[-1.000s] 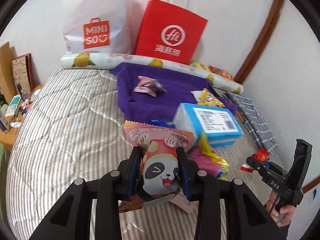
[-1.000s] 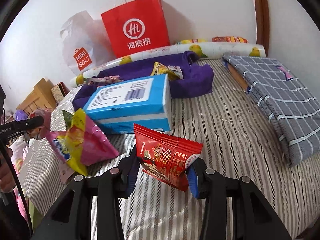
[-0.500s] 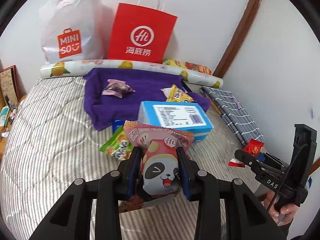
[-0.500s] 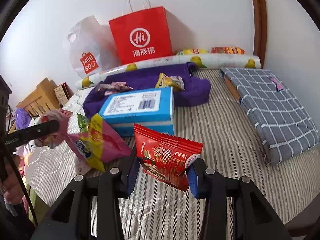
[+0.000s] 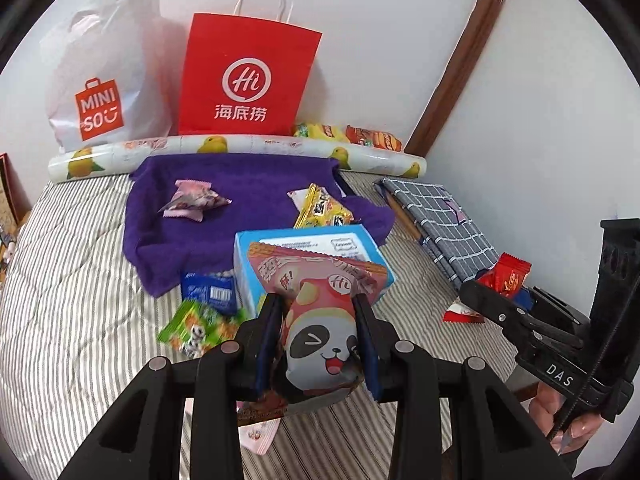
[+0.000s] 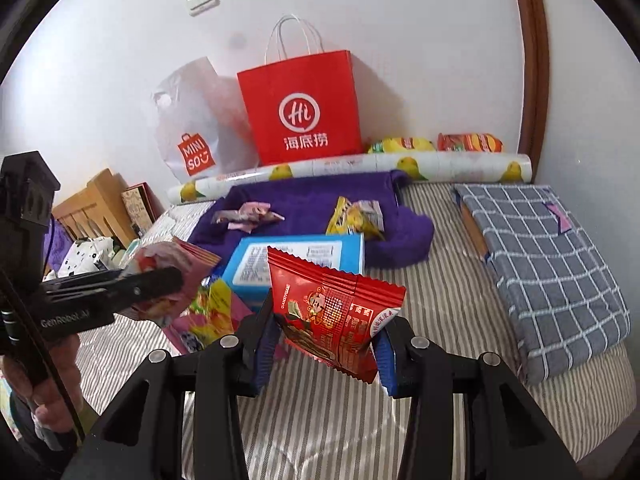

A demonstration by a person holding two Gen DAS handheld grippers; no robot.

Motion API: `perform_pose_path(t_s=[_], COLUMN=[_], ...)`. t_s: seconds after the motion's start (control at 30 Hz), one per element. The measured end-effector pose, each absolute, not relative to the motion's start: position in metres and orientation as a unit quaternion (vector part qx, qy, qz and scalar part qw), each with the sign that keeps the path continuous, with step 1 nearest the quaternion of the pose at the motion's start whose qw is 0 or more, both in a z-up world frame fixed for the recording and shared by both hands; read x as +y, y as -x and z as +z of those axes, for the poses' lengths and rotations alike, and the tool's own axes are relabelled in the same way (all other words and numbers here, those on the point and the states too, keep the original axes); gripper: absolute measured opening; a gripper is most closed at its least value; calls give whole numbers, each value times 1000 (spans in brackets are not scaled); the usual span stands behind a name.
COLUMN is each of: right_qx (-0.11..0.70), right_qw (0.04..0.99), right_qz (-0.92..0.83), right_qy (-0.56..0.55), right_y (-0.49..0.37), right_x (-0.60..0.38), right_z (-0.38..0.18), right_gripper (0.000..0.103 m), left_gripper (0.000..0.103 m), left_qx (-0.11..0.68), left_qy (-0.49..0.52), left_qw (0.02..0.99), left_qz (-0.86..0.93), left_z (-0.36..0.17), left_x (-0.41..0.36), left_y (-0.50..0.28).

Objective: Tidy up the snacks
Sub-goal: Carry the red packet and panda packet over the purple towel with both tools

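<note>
My left gripper (image 5: pixel 318 340) is shut on a pink panda snack packet (image 5: pixel 320 320), held above the striped bed. My right gripper (image 6: pixel 326 344) is shut on a red snack packet (image 6: pixel 332 312), also lifted off the bed. Each gripper shows in the other's view: the right gripper (image 5: pixel 494 300) at the right edge, the left gripper (image 6: pixel 160 280) at the left. On the bed lie a blue box (image 5: pixel 304 256), a green packet (image 5: pixel 196 326), a small blue packet (image 5: pixel 208 292), and on a purple towel (image 5: pixel 224 204) a pink packet (image 5: pixel 196 202) and a yellow packet (image 5: pixel 322 210).
A red paper bag (image 5: pixel 244 80) and a white plastic bag (image 5: pixel 104 72) lean on the wall behind a rolled fruit-print mat (image 5: pixel 240 148). A folded grey checked blanket (image 6: pixel 548 256) lies at the right. Wooden furniture (image 6: pixel 92 208) stands left of the bed. Hands hold both grippers' handles.
Both grippers have risen with their packets, so the bed looks farther below. The left view has swung toward the right, uncovering the green and blue packets by the box.
</note>
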State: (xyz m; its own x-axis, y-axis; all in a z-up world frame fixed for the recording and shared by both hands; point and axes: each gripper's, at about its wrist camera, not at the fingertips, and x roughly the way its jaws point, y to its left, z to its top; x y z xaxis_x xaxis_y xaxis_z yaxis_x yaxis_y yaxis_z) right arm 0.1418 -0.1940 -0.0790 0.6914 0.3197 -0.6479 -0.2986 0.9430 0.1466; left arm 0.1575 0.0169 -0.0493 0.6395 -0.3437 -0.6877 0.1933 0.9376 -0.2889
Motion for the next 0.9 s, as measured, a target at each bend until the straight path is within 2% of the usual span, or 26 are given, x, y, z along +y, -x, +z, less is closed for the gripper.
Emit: perform_pose_path(t_s=[0.9], right_qx=[327], right_qw=[930], right_qz=[168], right_qy=[4], right_y=[-197], right_x=[-181], right_z=[-39], right_gripper=[42], left_gripper=[34], left_qx=[395], left_qy=[100], left_qw=[899], left_qz=[-163], left_z=[-20], left_x=[16], left_y=[-213])
